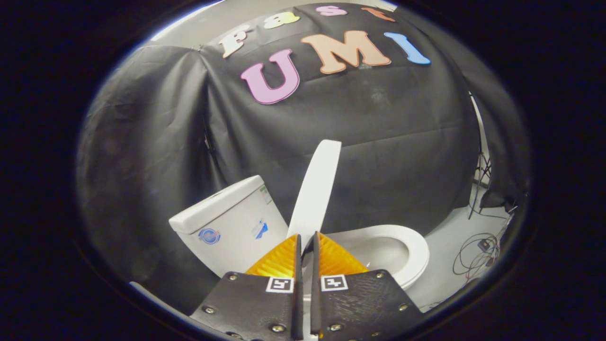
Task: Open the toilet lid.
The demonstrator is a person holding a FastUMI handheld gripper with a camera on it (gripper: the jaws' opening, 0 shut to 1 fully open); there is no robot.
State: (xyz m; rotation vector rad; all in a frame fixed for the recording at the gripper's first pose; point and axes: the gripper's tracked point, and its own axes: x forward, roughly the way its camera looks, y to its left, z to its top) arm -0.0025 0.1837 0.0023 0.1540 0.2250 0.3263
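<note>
The white toilet lid (pixel 316 189) stands raised and tilted, seen almost edge-on, rising from between my fingers toward the black cloth wall. My gripper (pixel 307 235) is shut on the lid's lower edge, and a thin strip of white shows in the narrow gap between the fingers. The white seat ring (pixel 413 248) lies flat over the bowl, just ahead and to the right of the fingers. The white tank (pixel 227 222) with its flat cover sits to the left of the lid.
Black cloth hangs close behind and to the left of the toilet. Loose cables (pixel 473 255) and a small box lie on the pale floor (pixel 445 284) right of the bowl. A stand's thin legs (pixel 480 180) rise by the right cloth edge.
</note>
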